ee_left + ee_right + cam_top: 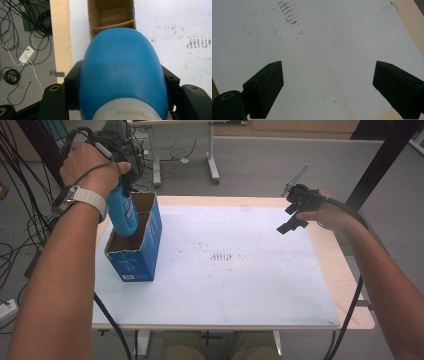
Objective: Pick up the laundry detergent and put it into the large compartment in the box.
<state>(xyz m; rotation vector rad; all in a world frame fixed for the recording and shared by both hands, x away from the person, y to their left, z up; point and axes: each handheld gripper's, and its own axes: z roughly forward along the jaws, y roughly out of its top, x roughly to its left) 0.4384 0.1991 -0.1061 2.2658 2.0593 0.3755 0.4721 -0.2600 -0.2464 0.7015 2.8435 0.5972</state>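
While left gripper (117, 195) pinches blue bottle (122, 212) over box (135, 255) near worktop's (225, 285) left edge, bottle's base hidden; right gripper (295, 217) jaws spread.

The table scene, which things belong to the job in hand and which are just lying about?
In the job:
- blue bottle, clamped in the left gripper
- blue cardboard box with open compartments, right below it

Lying about:
- right gripper, jaws open, idle over the white mat
- cables on the floor

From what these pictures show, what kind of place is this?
Probably a lab or workshop rather than a home: a plain work table with a white mat, loose cables and a power strip on the grey floor, and another wheeled desk behind.
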